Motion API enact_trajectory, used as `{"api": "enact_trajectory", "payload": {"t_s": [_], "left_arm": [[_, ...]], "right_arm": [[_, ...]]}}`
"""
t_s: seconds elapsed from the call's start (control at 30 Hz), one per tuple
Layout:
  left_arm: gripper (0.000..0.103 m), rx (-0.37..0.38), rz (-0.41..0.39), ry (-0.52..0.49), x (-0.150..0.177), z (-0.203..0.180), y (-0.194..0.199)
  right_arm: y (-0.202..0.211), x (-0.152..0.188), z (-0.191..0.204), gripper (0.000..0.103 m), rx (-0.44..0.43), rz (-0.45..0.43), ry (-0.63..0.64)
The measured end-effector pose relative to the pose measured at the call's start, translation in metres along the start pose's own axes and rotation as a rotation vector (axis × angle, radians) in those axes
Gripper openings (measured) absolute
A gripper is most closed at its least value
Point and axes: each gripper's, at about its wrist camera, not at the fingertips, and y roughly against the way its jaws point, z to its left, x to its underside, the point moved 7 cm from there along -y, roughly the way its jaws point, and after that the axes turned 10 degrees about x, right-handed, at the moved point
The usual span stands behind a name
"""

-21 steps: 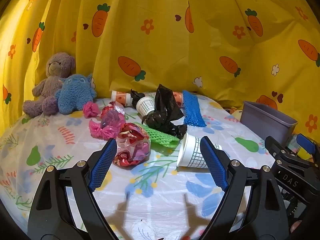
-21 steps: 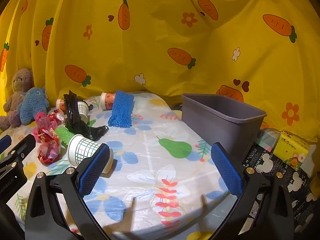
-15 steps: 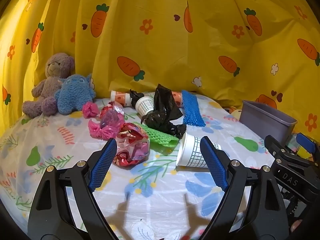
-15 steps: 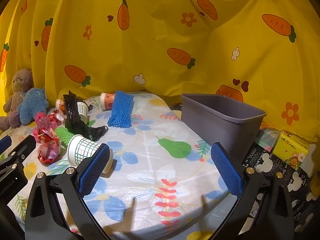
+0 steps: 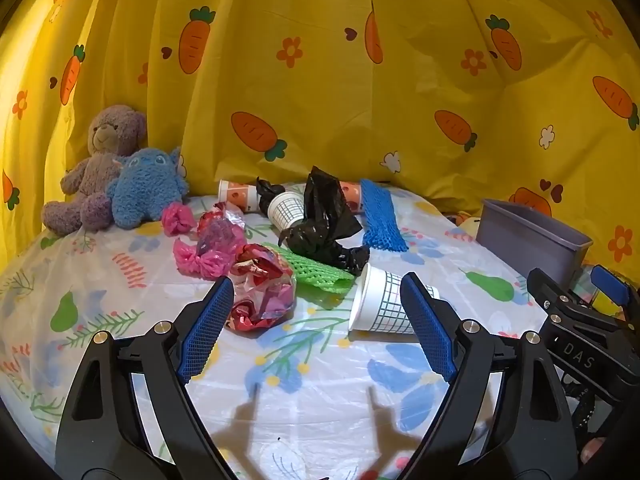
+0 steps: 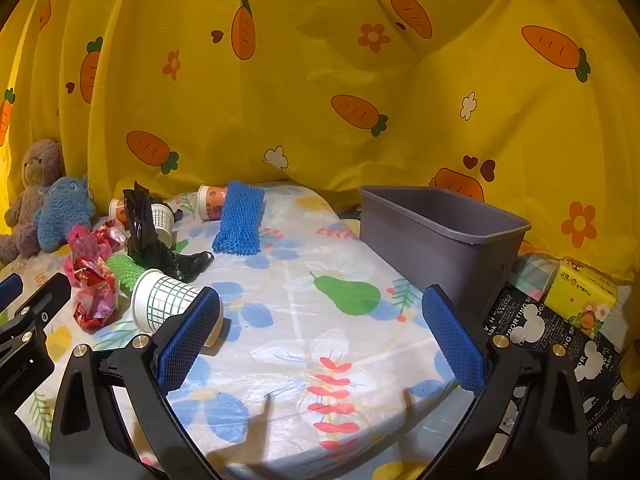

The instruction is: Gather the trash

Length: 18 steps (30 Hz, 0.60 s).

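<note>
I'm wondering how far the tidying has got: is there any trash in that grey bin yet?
No: in the right wrist view the grey bin shows only bare inner walls, though its floor is hidden.

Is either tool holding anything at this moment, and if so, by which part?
Nothing is held. The left tool and right tool are both open over the table, with nothing between the pads.

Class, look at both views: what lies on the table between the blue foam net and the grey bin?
Nothing: between the blue foam net and the grey bin only bare patterned tablecloth shows, clearest in the right wrist view.
</note>
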Motion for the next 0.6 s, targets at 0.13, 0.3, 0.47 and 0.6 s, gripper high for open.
{"api": "enact_trajectory", "payload": {"t_s": [0.13, 0.3, 0.47, 0.6], "left_arm": [[0.084, 0.001, 0.001, 0.001, -0.0003, -0.0020, 0.0015], [0.084, 0.002, 0.001, -0.001, 0.0031, -0.0037, -0.0013], [0.084, 0.007, 0.008, -0.006, 0.0070, -0.0078, -0.0052], [0.084, 0.007, 0.007, -0.007, 0.0068, -0.0077, -0.0053]], "right_arm": [[-0.0003, 0.0001, -0.0006, 0.098, 0.000, 0.000, 0.000], [-0.0004, 0.0001, -0.0014, 0.098, 0.000, 0.000, -0.001], [-0.0003, 0.0000, -0.0017, 0.098, -0.001, 0.002, -0.001], [-0.0001, 0.0000, -0.0019, 0.098, -0.001, 0.001, -0.002]]}}
